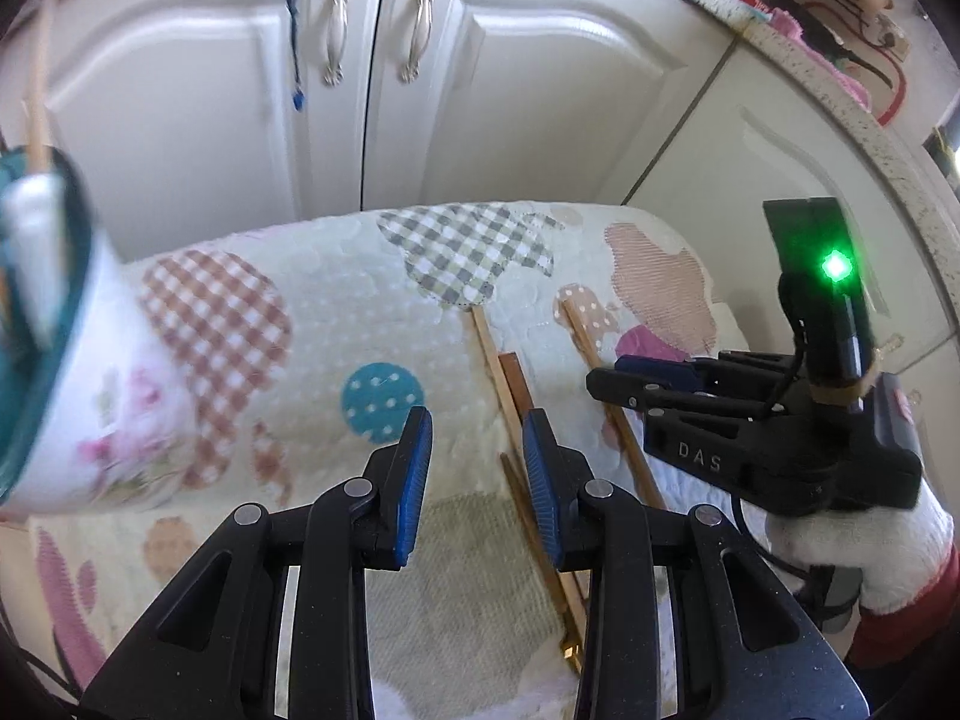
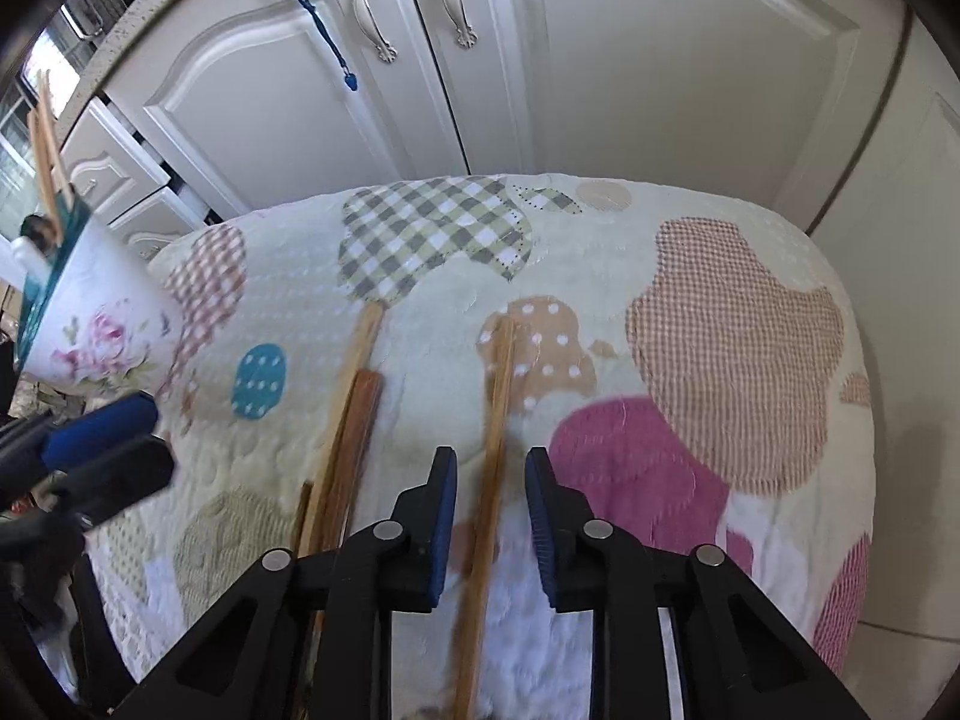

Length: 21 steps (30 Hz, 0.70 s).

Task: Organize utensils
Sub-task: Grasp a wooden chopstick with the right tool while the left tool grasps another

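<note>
Several wooden chopsticks lie on a patchwork quilt (image 2: pixel 738 324). One pair (image 2: pixel 497 408) runs straight between the pads of my right gripper (image 2: pixel 491 516), with a gap on each side, so the jaws are open around it. A second bundle (image 2: pixel 354 432) lies to its left. In the left wrist view that bundle (image 1: pixel 510 396) passes just beside the right pad of my left gripper (image 1: pixel 477 480), which is open over bare quilt. A floral cup (image 1: pixel 102 396) with a teal rim holds chopsticks and a white spoon at the left. My right gripper (image 1: pixel 612 378) hovers over the other pair (image 1: pixel 585 336).
White cabinet doors (image 2: pixel 660 90) with metal handles (image 2: pixel 369 12) stand behind the quilt, with a blue cord (image 2: pixel 318 18) hanging on one. Drawers (image 2: pixel 114 168) stand pulled out at the left. A white-gloved hand (image 1: pixel 870 552) holds the right gripper. The left gripper (image 2: pixel 105 450) shows near the cup (image 2: pixel 102 324).
</note>
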Available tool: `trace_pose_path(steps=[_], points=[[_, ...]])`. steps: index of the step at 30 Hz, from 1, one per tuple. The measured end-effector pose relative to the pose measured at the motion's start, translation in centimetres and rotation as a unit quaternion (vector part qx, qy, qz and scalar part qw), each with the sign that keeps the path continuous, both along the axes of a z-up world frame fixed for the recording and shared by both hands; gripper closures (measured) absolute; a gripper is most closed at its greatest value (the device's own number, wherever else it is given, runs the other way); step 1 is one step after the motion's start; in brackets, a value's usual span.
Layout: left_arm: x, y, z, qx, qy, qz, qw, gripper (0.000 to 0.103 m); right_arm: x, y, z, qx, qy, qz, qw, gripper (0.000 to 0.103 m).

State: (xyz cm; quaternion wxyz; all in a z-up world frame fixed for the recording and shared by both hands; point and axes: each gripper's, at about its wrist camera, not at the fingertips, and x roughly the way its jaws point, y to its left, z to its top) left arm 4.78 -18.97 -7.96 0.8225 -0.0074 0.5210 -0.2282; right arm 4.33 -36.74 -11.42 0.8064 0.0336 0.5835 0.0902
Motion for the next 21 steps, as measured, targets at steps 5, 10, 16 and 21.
trace_pose_path(steps=[5,10,16,21], points=[[2.4,-1.4,-1.9,-0.003,0.024,0.012,0.9996,0.073,0.2,-0.5,-0.3,-0.002,0.001,0.009,1.000,0.086],[4.9,-2.7,-3.4,-0.004,0.044,0.025,0.9987,0.073,0.4,-1.0,-0.2,0.001,0.003,0.004,1.000,0.086],[6.0,-3.9,-4.4,0.022,0.038,0.027,0.9987,0.082,1.4,-0.9,-0.2,-0.008,0.002,0.011,1.000,0.086],[5.7,-2.8,-4.4,0.014,0.042,0.025,0.9987,0.096,1.2,-0.4,-0.1,-0.027,0.006,0.039,0.999,0.095]])
